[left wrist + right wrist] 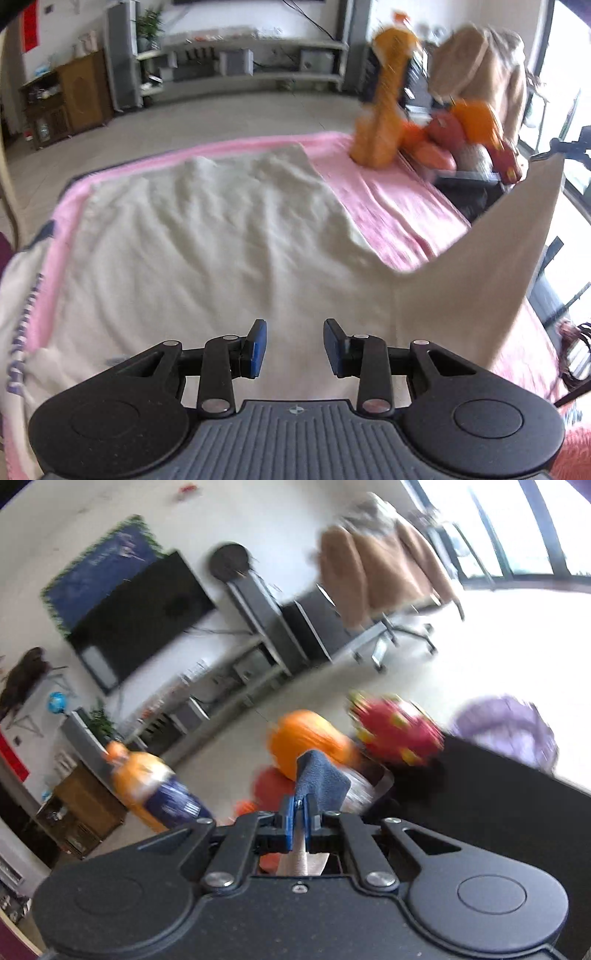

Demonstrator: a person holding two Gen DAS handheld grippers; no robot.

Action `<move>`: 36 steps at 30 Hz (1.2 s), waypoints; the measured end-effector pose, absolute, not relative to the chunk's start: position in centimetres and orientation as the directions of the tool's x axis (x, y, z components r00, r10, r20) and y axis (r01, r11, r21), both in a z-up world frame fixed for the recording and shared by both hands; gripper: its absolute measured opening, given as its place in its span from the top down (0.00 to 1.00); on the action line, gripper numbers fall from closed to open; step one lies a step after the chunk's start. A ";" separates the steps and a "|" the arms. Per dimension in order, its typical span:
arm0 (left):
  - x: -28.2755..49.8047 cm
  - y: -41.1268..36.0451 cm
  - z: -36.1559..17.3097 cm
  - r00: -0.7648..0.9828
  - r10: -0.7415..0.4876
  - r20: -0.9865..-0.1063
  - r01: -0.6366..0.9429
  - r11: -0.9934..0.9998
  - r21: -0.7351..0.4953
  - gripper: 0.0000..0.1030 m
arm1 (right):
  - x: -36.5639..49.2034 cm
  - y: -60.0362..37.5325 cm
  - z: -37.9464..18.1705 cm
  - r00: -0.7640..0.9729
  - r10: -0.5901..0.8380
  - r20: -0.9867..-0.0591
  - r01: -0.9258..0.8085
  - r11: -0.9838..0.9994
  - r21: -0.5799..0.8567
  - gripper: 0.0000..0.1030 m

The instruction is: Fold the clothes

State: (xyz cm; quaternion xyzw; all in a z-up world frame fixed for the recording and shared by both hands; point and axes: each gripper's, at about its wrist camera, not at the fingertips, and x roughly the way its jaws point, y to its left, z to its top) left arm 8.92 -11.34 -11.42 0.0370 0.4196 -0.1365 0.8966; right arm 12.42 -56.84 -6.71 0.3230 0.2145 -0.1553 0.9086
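Two pairs of fingers, two different states. The right gripper (300, 821) has its blue fingers (289, 823) pinched shut on a corner of the cream garment (207, 236); a bluish tab of cloth sticks up past the tips and pale fabric trails down behind them. In the left wrist view that same corner shows as a tall flap raised at the garment's right side, peaking near the window frame, so the right hand is the one carrying the fold.

The left gripper (294, 349) hangs just above the garment's near edge with its fingers partly apart and nothing between them; the cloth lies directly ahead and below.

Most of the garment lies spread on the pink blanket (384, 206), its long axis running away from the left gripper toward the orange plush toy (384, 110) at the blanket's far right corner. I judge the coming move to turn on bringing the lifted flap leftward across the flat body.

Motion blur smears both views. The right wrist view shows no blanket at all, the flap's top is lost in glare, and printed lettering at the garment's left edge is unreadable.
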 end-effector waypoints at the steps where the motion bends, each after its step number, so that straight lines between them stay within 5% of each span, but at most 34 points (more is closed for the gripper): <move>1: 8.8 -12.0 -11.8 0.600 -0.211 -0.771 0.285 0.958 -0.040 0.68 | 12.5 -57.5 -8.0 0.847 -0.141 -0.512 0.438 0.731 0.524 0.95; 6: 8.8 -13.5 -12.8 0.572 -0.199 -0.796 0.304 0.953 -0.020 0.68 | 12.3 -58.9 -11.8 0.819 -0.120 -0.560 0.468 0.704 0.534 0.95; 12: 8.9 -15.1 -13.3 0.541 -0.242 -0.806 0.334 0.941 -0.059 0.68 | 11.8 -60.1 -12.4 0.885 -0.083 -0.458 0.364 0.736 0.570 0.93; 17: 8.1 -16.3 -14.7 0.471 -0.262 -0.842 0.378 0.923 -0.075 0.68 | 11.0 -62.2 -14.8 0.712 -0.195 -0.674 0.585 0.696 0.416 0.77; 23: 6.7 -15.5 -14.6 0.453 -0.254 -0.854 0.371 0.925 -0.078 0.68 | 9.4 -61.9 -12.2 0.684 -0.191 -0.704 0.592 0.708 0.384 0.77; 32: 6.4 -15.4 -14.8 0.435 -0.242 -0.867 0.363 0.929 -0.078 0.72 | 9.6 -60.1 -12.1 0.770 0.029 -0.637 0.495 0.603 0.626 0.77; 36: 7.0 -17.2 -16.0 0.415 -0.256 -0.873 0.389 0.917 -0.085 0.76 | 11.2 -60.1 -15.0 0.763 -0.002 -0.646 0.526 0.583 0.620 0.77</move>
